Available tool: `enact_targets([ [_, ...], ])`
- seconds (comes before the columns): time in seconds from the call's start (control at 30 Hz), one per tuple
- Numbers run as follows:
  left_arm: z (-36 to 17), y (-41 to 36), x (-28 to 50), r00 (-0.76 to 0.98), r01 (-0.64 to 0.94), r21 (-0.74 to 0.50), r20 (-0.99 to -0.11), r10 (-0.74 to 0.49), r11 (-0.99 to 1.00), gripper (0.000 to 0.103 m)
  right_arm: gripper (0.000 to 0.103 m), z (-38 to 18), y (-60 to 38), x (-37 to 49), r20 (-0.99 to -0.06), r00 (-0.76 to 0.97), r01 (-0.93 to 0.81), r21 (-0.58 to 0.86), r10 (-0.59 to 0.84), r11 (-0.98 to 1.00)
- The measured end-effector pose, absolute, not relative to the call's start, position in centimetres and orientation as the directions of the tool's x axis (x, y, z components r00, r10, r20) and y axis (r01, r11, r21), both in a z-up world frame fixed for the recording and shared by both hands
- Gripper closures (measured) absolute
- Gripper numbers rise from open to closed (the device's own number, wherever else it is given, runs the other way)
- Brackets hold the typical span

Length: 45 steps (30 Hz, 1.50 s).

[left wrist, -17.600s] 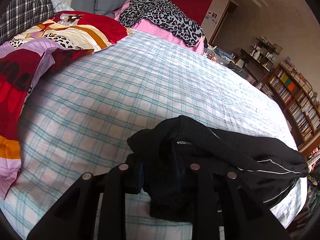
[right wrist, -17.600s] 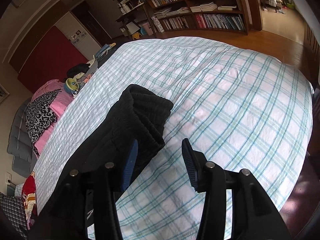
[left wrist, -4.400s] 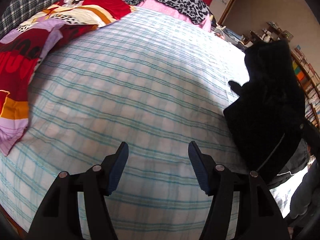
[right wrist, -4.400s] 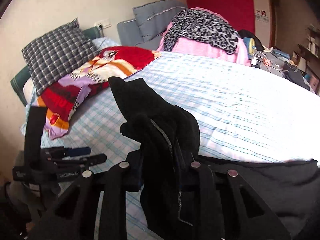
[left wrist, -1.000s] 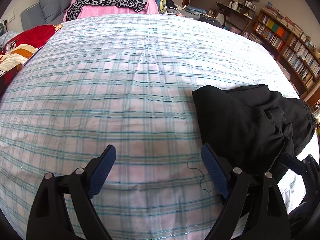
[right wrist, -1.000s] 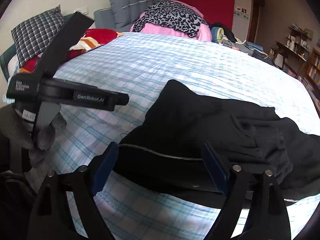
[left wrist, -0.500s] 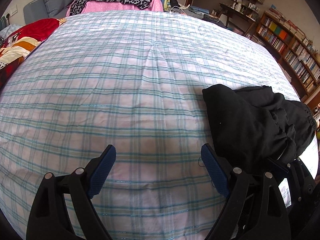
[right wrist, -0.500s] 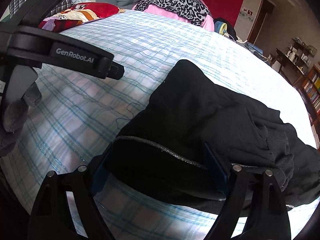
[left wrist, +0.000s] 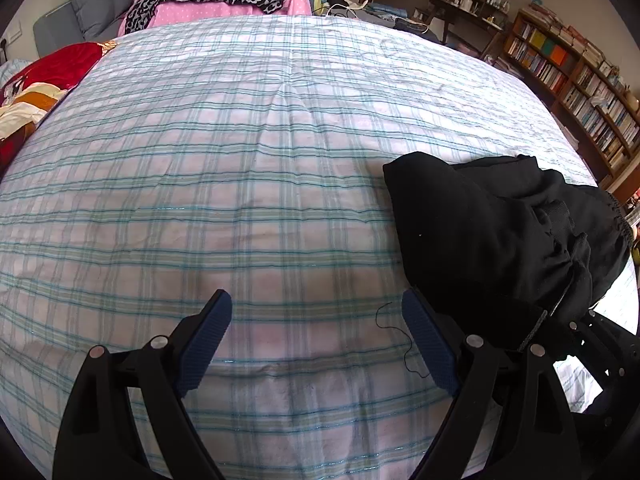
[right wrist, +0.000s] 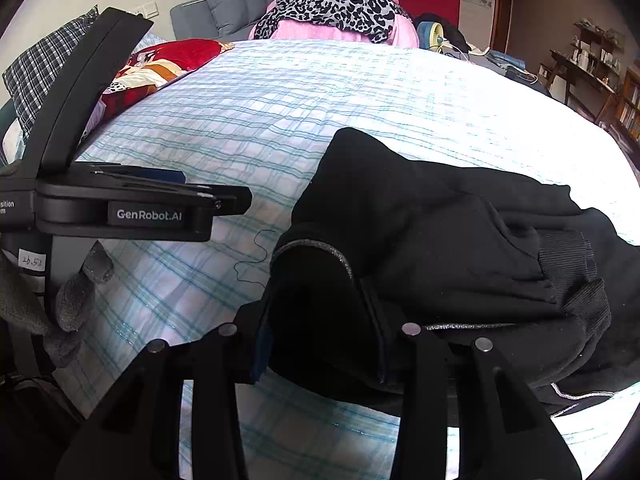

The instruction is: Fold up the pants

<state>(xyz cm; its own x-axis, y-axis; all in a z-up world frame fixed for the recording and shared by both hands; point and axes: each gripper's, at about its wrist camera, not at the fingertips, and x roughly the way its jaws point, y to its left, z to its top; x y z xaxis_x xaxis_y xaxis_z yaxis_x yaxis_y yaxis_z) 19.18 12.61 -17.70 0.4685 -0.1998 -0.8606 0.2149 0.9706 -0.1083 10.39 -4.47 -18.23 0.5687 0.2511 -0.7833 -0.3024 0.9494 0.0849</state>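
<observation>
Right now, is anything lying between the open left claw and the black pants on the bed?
Nothing visible does. The left claw hangs open over bare checked bedsheet, with the black pants just to its right; only a loose dark thread lies there.

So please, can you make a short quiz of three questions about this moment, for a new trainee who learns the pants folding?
1. True or false: the left claw is open over the bare checked bedsheet.
2. What does the right claw grip? A) the leopard-print blanket B) the black pants C) the plaid pillow
3. Fill in: seen from the left wrist camera, the black pants lie to the ____ of the left claw.

Key:
1. True; nothing sits between its blue pads.
2. B; the right claw is closed on a fold of the black pants at their near edge.
3. Right.
</observation>
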Motion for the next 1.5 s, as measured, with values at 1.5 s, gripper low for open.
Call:
enact_targets([
  [1.5, -15.7, 3.2, 18.2, 0.459, 0.373, -0.059, -0.855, -0.240, 0.926, 0.017, 0.029, -13.6, -22.2, 6.3, -0.639, 0.682, -0.035, 0.458, 0.356, 0.888],
])
